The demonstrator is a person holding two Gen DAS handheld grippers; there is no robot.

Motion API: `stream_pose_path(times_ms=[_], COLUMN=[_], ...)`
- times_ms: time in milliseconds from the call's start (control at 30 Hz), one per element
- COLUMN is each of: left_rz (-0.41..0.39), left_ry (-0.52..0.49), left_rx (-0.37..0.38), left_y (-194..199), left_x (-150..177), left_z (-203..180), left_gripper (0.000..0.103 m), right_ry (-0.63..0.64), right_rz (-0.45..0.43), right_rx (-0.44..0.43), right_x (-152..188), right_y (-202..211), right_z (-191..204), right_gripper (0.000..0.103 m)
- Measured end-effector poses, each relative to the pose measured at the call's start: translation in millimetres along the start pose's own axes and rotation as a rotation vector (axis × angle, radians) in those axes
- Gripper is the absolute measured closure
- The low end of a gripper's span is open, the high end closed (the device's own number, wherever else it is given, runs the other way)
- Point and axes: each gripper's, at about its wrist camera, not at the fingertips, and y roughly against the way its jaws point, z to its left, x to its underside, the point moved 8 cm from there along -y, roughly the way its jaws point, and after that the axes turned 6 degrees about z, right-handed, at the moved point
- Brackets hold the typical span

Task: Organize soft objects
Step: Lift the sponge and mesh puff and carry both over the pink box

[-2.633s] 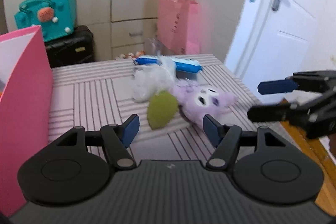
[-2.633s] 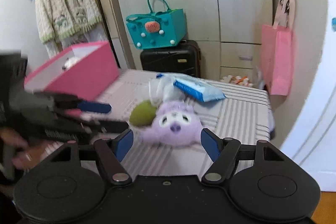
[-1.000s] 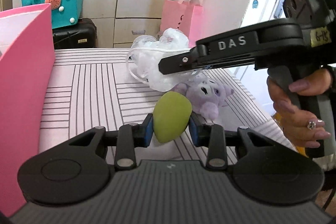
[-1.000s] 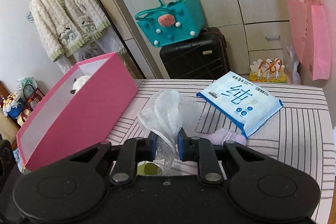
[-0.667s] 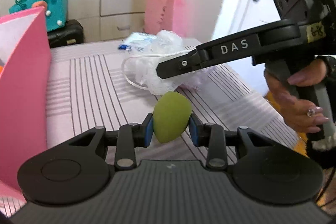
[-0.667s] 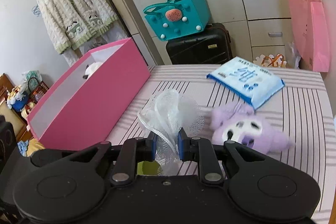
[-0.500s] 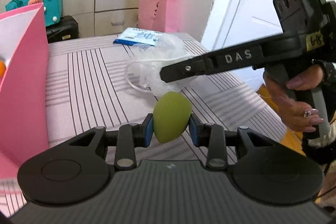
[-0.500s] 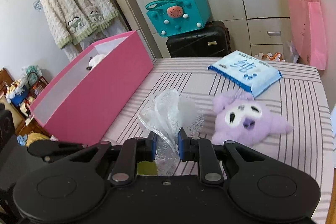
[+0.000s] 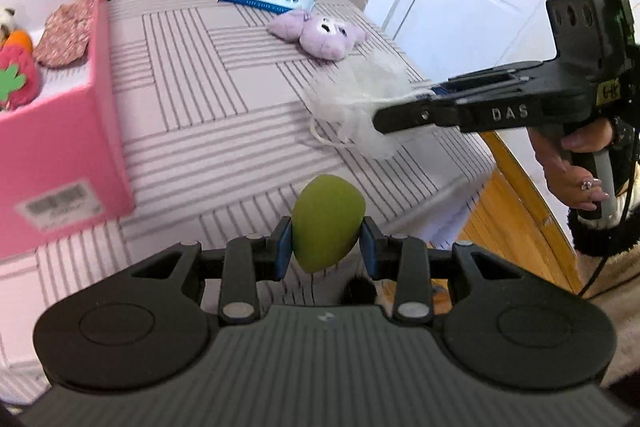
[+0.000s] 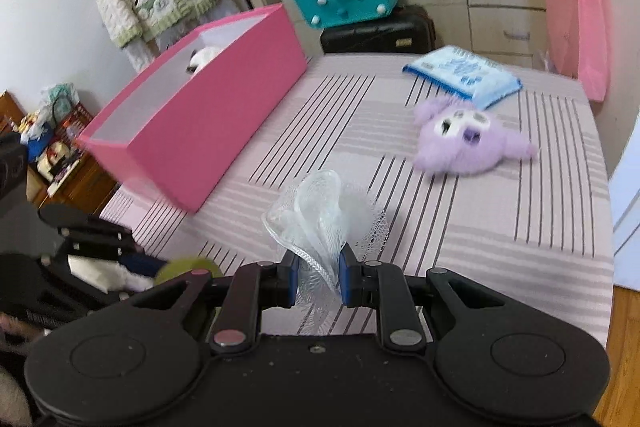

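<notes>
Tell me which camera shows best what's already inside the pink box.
The left wrist view: it looks into the pink box, showing a strawberry plush, a floral pouch and more. The right wrist view sees mostly the box's outer wall, with just a white toy peeking out.

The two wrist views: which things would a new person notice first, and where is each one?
The left gripper is shut on a green egg-shaped sponge, and the right gripper is shut on a white mesh bath pouf, both above the striped table. A long pink box stands along the table's left side, and a purple plush toy lies beside a blue wipes pack.
</notes>
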Motion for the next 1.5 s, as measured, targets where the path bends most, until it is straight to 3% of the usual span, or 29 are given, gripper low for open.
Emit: stream_pose_path(times_ms=[333,500,767,1000,1167,1367,1500], left_rz=[0.047,0.018,-0.164,-0.265,-0.338,-0.435,-0.412], left_ry=[0.118,0.131,0.103,0.072,0.081,0.136,0.171], left_rx=[0.022,-0.065,-0.167,-0.206,-0.182,-0.202,-0.242], left_y=[42,74,141,156,159,165,152], left_x=[30,32,9,-21,-41,-58,-61], left_z=[28,45,59,74,89,121,147], left_gripper=[0.069,0.069,0.069,0.069,0.069,0.067,0.067], right_ry=[0.036,0.089,0.166,0.216,0.261,0.306,0.291], right_rz=[0.108,0.151,0.178,0.126,0.057,0.006,-0.028], right_rx=[-0.142,-0.199,-0.285,-0.317,-0.373,-0.312,-0.278], right_x=[16,12,-13,-53,-88,-126,-151], right_y=[5,4,1,2,9,-3,-19], right_z=[52,82,122,143,156,158,154], right_gripper=[0.08,0.079,0.079,0.079,0.079,0.079,0.079])
